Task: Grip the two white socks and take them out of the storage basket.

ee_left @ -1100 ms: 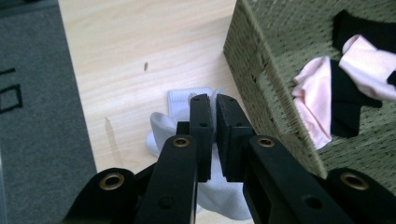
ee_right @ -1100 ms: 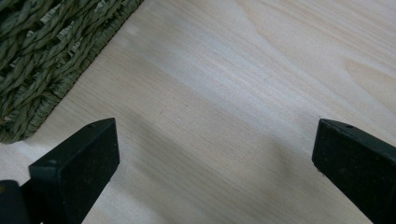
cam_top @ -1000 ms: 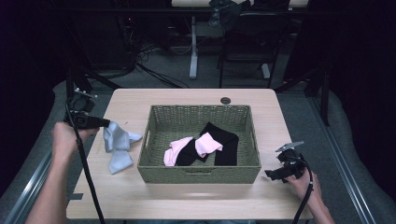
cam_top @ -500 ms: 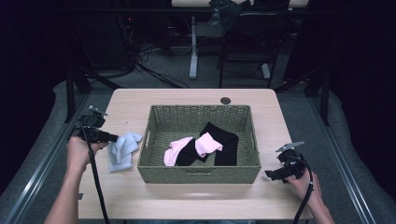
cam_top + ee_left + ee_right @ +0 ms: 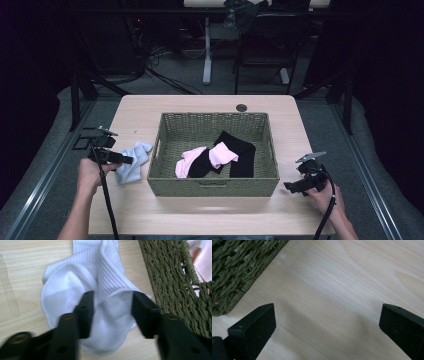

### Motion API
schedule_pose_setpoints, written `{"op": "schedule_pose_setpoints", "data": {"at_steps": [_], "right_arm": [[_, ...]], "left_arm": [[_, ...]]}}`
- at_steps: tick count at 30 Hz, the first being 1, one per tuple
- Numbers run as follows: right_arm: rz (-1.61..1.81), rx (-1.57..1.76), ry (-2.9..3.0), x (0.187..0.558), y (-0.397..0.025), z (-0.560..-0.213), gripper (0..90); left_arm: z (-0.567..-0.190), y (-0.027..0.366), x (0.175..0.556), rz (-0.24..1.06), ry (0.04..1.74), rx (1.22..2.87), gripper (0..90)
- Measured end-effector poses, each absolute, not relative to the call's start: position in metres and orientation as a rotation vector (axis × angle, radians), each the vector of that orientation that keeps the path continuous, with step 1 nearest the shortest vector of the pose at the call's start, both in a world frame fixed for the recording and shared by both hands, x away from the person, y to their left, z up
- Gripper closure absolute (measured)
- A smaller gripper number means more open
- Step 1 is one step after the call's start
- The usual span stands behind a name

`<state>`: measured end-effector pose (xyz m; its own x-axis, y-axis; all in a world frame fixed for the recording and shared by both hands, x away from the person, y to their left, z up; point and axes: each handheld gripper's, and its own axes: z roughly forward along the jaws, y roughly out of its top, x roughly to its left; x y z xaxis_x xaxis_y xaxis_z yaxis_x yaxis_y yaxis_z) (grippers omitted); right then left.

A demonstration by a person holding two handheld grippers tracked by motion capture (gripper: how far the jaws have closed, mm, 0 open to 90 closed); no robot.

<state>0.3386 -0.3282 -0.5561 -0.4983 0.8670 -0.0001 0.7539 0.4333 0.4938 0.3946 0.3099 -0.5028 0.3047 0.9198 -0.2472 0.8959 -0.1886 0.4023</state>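
The left gripper [image 5: 112, 312] is released, its jaws standing apart on each side of a fold of the white sock [image 5: 75, 292], which lies on the table [image 5: 210, 220] just left of the basket [image 5: 215, 187]. To do this well, I think the jaws should press down into the fold and close on several layers. The right gripper [image 5: 327, 322] is also released, over bare wood near the basket's right corner.

Black fingers [image 5: 86, 312], blk cables, bare forearms

Pale blue sock [image 5: 131, 162], crumpled, flat on table, just left of basket.
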Motion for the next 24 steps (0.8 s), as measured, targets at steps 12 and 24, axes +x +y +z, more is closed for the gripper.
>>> {"op": "schedule_pose_setpoints", "data": {"at_steps": [12, 24], "right_arm": [[0.642, 1.409, 2.443, 0.339, -0.327, -0.557, 0.4], [0.637, 1.407, 2.444, 0.339, -0.327, -0.556, 0.4]], "left_arm": [[-0.489, 0.313, 0.355, 0.207, 1.586, 2.059, 7.5], [-0.498, 0.313, 0.308, 0.272, 1.567, 2.053, 0.2]]}}
